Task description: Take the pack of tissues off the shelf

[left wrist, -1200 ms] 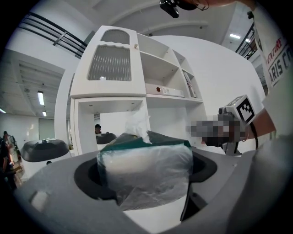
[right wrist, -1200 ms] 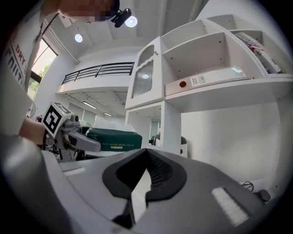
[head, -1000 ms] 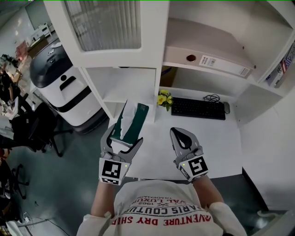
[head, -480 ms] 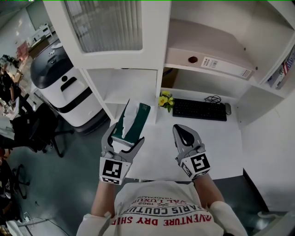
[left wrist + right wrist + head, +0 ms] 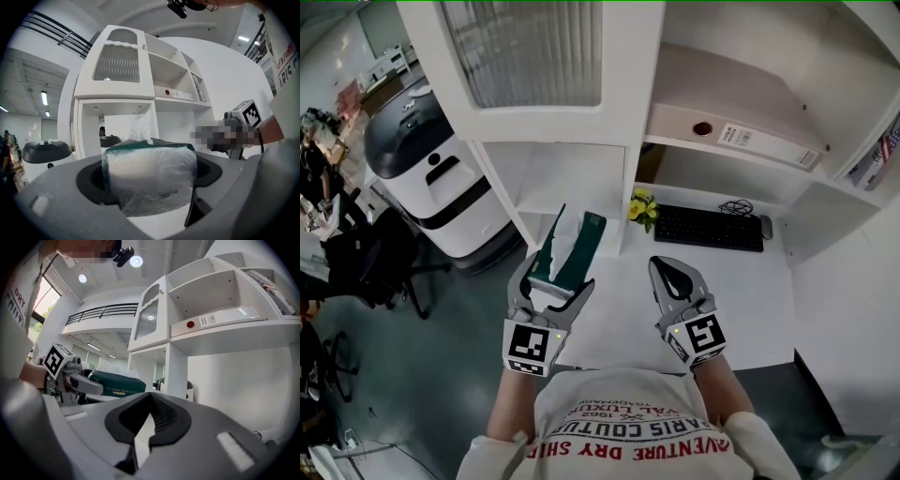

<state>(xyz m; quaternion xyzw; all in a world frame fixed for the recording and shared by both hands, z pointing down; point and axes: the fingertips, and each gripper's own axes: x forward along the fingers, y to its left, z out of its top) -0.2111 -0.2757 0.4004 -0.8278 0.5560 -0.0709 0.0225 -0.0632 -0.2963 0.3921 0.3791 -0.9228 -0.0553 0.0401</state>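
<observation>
Left gripper [image 5: 551,292] clamped on the pack of tissues [image 5: 570,246], held clear of the shelf [image 5: 546,201]; right gripper [image 5: 673,279] closed and empty; the soft, slick wrapper could slip and drop.

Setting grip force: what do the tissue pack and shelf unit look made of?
Pack of tissues: thin glossy plastic film, wrinkled, over soft white paper. Shelf unit: probably painted or laminated board, smooth matte white.

I see a white desk [image 5: 741,281]: keyboard [image 5: 709,228] along its back edge, yellow flowers [image 5: 640,208] at the back-left corner. Binder [image 5: 741,136] flat on the shelf [image 5: 712,84] above.
</observation>
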